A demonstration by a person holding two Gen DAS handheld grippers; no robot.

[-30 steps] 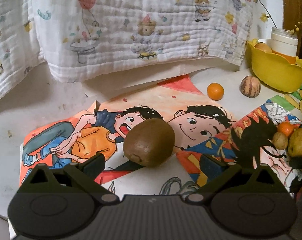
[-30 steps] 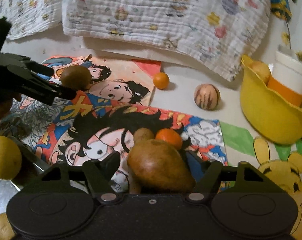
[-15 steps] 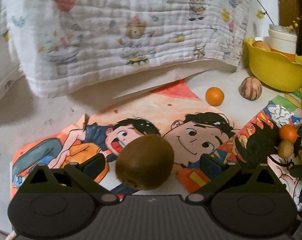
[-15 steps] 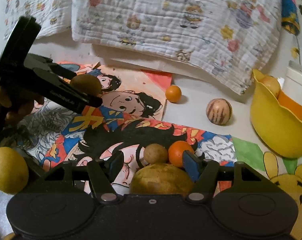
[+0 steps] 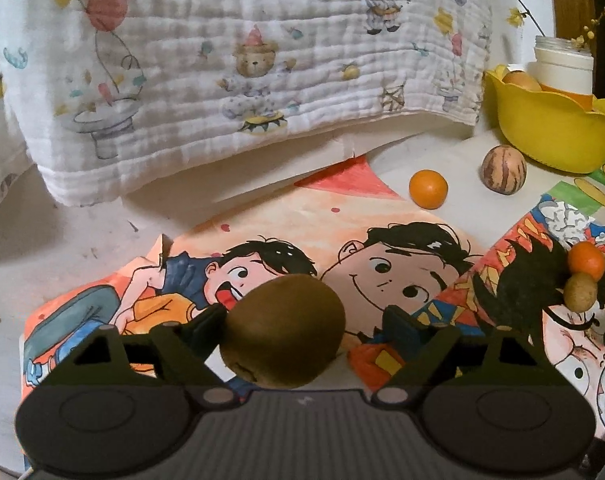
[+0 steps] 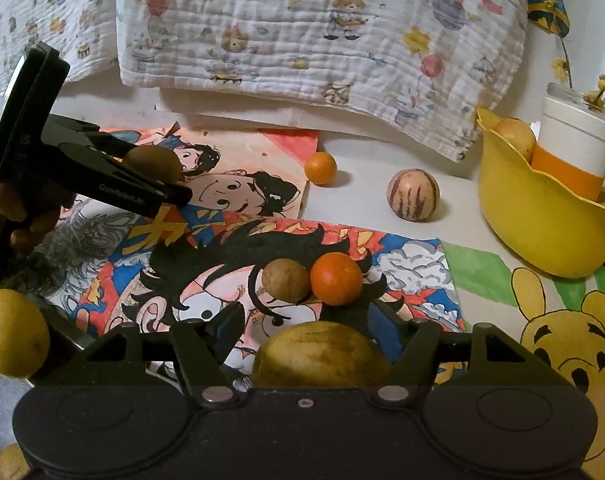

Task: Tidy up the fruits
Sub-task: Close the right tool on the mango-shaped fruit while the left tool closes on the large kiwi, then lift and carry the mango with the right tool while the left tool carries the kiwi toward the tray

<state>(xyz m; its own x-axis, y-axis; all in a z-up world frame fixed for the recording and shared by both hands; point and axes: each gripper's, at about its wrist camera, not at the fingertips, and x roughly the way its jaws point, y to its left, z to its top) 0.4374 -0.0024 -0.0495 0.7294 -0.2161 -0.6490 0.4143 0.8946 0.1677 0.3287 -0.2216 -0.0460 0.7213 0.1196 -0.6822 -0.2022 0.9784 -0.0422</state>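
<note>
I hold two black two-finger grippers over a white table covered with bright cartoon posters. My left gripper has just been closing its jaws around a fuzzy brown oval kiwi; the left pad touches it, but the right pad still shows a gap, so it is not yet gripped. My right gripper brackets a large yellow-brown pear-like fruit at a middling opening; I cannot tell whether the pads press it.

I judge the sorting barely started: the scalloped yellow plastic bowl at far right holds one pale fruit beside a white-and-orange cup. Loose on the table remain a small orange, a striped tan round fruit, another orange touching a small brown ball-shaped fruit, and a yellow fruit at left. A printed white quilt hangs behind. Nothing blocks the bowl.
</note>
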